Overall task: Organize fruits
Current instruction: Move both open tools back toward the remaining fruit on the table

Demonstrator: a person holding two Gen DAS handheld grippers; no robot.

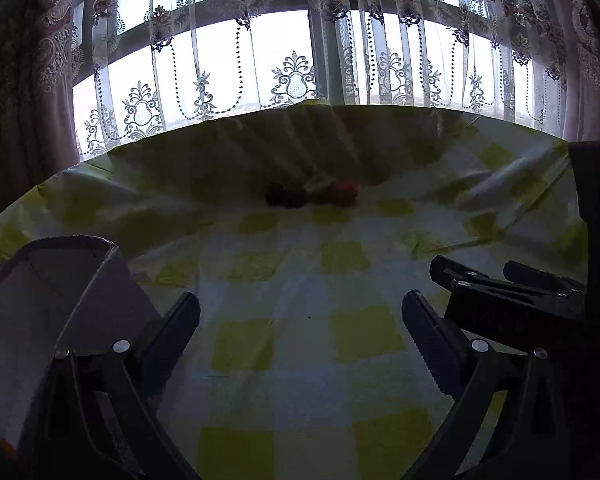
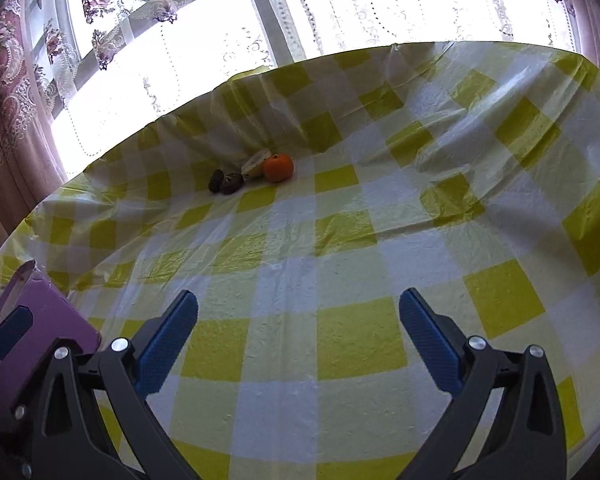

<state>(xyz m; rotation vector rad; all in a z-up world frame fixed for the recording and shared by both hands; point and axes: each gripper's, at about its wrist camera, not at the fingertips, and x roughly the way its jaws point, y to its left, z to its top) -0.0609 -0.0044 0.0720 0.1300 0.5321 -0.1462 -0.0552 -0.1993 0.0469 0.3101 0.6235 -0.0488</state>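
Both tools are spread wide with nothing held: the right black gripper with blue pads (image 2: 298,336) and the left black gripper (image 1: 300,336) are kept above the yellow-and-white checked plastic tablecloth (image 2: 340,240). A purple fabric box (image 1: 80,288) is seen just beside the left gripper's left finger; what's inside can't really be made out. Far back near the lace curtain (image 2: 148,60), a round orange fruit (image 2: 278,167) is found touching a pale cut fruit piece (image 2: 255,164), with two dark brown fruits (image 2: 225,182) beside them.
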